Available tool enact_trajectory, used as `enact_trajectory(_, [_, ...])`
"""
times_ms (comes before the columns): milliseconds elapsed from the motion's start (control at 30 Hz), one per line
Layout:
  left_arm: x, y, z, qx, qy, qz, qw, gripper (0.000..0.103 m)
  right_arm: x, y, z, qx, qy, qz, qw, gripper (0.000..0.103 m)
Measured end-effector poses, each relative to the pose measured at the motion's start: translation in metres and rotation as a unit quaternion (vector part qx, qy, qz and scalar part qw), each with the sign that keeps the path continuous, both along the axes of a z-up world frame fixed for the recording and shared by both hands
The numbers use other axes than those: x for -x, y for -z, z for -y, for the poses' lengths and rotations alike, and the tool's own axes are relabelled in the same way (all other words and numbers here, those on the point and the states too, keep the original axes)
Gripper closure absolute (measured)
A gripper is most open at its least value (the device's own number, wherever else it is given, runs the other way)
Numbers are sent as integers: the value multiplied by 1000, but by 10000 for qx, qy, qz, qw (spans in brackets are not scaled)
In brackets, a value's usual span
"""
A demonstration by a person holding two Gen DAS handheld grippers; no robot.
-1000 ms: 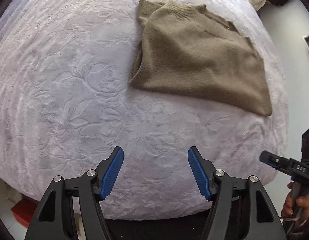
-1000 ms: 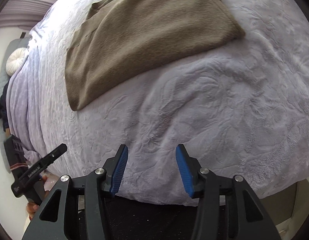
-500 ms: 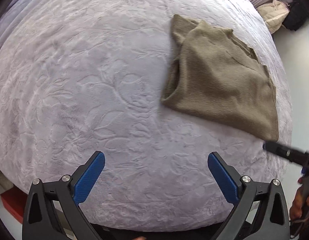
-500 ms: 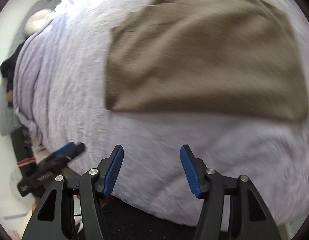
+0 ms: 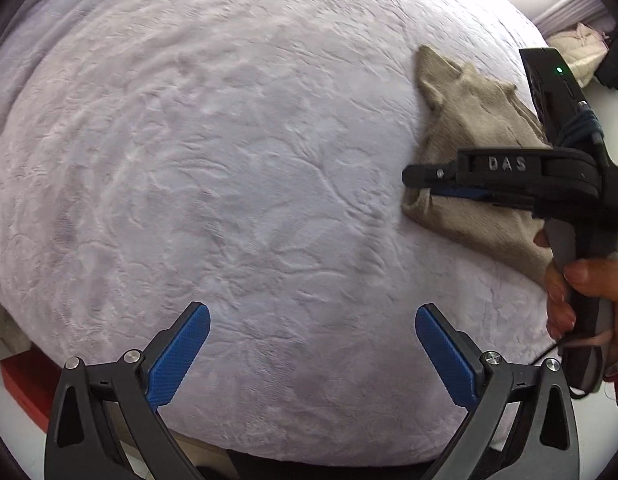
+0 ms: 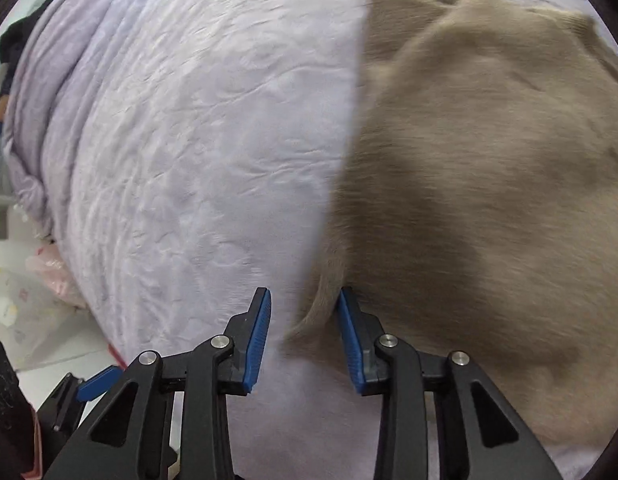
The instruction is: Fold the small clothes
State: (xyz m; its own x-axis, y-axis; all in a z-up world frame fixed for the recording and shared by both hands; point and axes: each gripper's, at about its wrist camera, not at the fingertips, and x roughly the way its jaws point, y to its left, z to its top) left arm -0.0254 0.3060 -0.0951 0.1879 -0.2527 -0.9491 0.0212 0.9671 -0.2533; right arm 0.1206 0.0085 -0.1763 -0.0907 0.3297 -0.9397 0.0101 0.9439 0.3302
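A brown knit sweater lies flat on the lilac blanket, at the right of the left wrist view. My right gripper hangs over its near left corner, held by a hand. In the right wrist view the sweater fills the right half. Its corner stands up between the jaws of my right gripper, which are closing; the fabric touches the right pad, and a gap remains at the left pad. My left gripper is open wide over bare blanket, well left of the sweater.
The blanket's rounded front edge runs just beyond my left gripper, with a red box on the floor below it. Pale clothes are heaped beyond the far right corner. A pink bag lies beside the bed.
My right gripper swept across to the sweater's corner, came lower, and its jaws narrowed around the fabric. My left gripper opened wide and drifted left, away from the sweater.
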Motion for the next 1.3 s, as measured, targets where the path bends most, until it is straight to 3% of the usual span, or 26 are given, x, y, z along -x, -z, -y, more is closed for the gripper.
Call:
enact_trajectory(167, [-6, 0, 2, 36, 9, 66, 10000, 0, 9, -16, -3, -632, -161, 12, 9979, 64])
enact_trajectory(400, [-22, -1, 33, 159, 242, 2, 9996, 0, 43, -45, 47, -335, 311, -3, 9990, 53])
enact_trajectory(733, [-21, -7, 79, 10, 711, -1, 9975, 0, 125, -63, 123, -83, 1372, -231, 9902, 49])
enact_trajectory(1033, [-17, -5, 109, -74, 977, -84, 9952, 0, 164, -64, 145, -114, 1827, -283, 9827, 42])
enact_trajectory(1167, [-16, -2, 121, -52, 1038, -146, 9945, 0, 170, -65, 148, 151, 1812, -169, 9832, 24])
enact_trajectory(1300, [-16, 1, 128, -20, 1084, -201, 9939, 0, 176, -64, 153, 59, 1918, -188, 9812, 24])
